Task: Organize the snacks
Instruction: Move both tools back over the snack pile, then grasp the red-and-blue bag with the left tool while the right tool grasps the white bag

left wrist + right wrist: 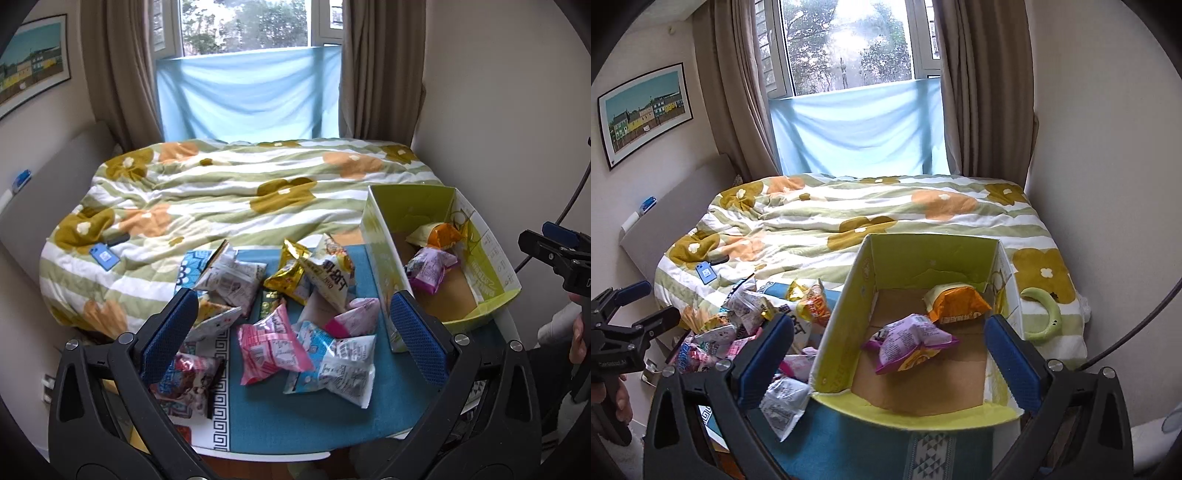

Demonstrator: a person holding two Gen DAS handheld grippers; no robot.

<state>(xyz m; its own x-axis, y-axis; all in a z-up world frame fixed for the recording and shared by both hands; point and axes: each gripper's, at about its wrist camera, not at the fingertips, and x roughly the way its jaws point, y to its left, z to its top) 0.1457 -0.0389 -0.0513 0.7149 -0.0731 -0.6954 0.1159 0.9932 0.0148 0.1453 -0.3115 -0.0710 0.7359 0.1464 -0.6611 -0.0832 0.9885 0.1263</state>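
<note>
Several snack bags lie loose on a blue cloth point(295, 417): a pink one point(271, 343), a white-blue one point(340, 363), a gold one point(290, 273), a white one point(232, 278). A green cardboard box point(380, 254) stands to their right and holds a purple bag point(910, 341) and an orange bag point(956, 304). My left gripper point(295, 332) is open and empty, above the pink bag. My right gripper point(890, 358) is open and empty, over the box point(842, 325).
A bed with a flowered quilt point(229, 199) lies behind the table. A green curved object point(1049, 314) rests on the quilt right of the box. A blue card point(104, 256) lies on the quilt at left. Walls close in on both sides.
</note>
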